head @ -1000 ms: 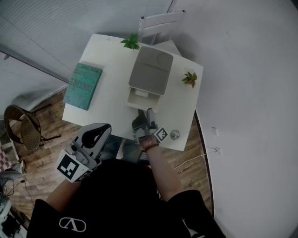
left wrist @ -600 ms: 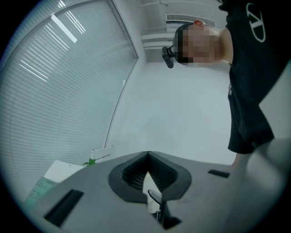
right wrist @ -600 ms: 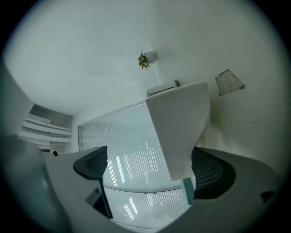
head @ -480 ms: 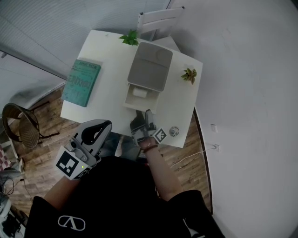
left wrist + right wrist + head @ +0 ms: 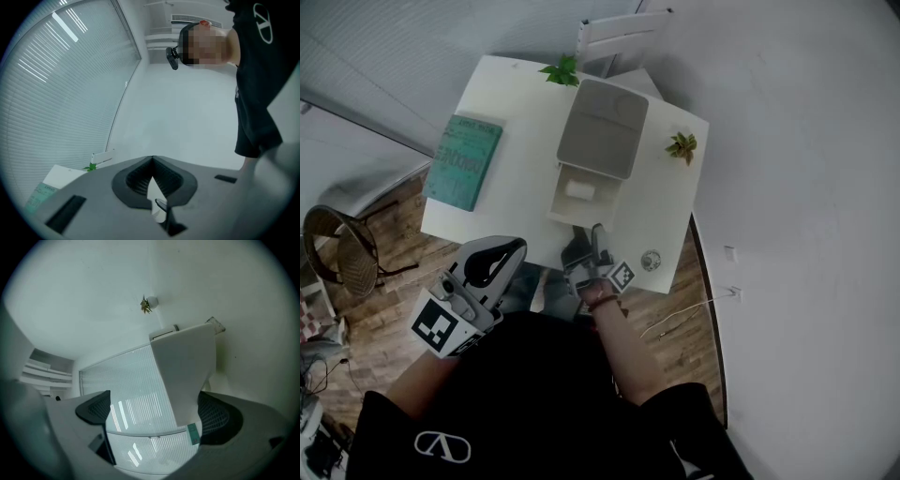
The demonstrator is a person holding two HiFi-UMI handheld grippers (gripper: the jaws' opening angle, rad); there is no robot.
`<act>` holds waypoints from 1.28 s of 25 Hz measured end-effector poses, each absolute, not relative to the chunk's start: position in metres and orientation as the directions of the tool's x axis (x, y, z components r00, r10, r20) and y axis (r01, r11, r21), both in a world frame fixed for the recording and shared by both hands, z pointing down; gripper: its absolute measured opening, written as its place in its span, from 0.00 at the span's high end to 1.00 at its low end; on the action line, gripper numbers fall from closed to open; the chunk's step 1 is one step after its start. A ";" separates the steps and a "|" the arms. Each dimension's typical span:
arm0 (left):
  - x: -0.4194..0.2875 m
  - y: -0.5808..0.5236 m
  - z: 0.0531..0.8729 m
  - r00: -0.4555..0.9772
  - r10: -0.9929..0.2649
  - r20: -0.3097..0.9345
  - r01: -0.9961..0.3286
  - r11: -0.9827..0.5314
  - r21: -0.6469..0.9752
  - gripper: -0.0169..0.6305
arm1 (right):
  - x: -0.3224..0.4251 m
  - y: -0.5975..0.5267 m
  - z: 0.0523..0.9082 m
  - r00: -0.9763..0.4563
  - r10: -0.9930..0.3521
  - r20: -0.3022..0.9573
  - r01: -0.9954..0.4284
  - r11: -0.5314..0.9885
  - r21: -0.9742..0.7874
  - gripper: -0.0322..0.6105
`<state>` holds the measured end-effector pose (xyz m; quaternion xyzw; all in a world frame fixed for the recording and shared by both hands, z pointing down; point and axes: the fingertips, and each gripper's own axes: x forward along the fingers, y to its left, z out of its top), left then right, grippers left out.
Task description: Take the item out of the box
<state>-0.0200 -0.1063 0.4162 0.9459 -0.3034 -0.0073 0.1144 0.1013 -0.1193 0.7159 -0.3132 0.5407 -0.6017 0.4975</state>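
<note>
Two grippers: left gripper (image 5: 152, 161) jaws together, right gripper (image 5: 154, 414) jaws wide before rectangular box (image 5: 602, 131).

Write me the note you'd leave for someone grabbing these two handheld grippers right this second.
Left gripper: shut, empty, held off the table's near-left side.
Right gripper: open, empty, over the table's near edge, pointing at the box, close to its open front.
White item: lying inside the box's open part.
Done: box open; item not yet gripped.
Left: reach in, grip the item and lift it out, probably with the right gripper.
</note>
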 end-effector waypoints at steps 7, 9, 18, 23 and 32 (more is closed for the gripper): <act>-0.020 -0.105 0.416 0.816 -0.575 0.055 -0.572 -0.791 0.218 0.97 | 0.098 -0.118 0.722 -0.346 -0.928 -0.135 0.226 0.058 -0.972 0.07; -0.020 -0.104 0.415 0.815 -0.577 0.053 -0.573 -0.790 0.218 0.97 | 0.091 -0.115 0.721 -0.385 -0.913 -0.132 0.215 0.051 -0.975 0.08; -0.019 -0.108 0.411 0.813 -0.581 0.030 -0.572 -0.789 0.226 0.97 | 0.050 -0.086 0.664 -0.586 -0.788 -0.189 0.204 0.082 -0.976 0.08; -0.019 -0.111 0.403 0.812 -0.584 0.004 -0.569 -0.790 0.228 0.97 | 0.040 -0.084 0.594 -0.721 -0.654 -0.232 0.063 0.271 -0.960 0.11; -0.030 -0.117 0.397 0.788 -0.615 -0.025 -0.593 -0.769 0.239 0.97 | 0.062 -0.122 0.611 -0.790 -0.465 0.400 -0.614 0.604 -0.509 0.28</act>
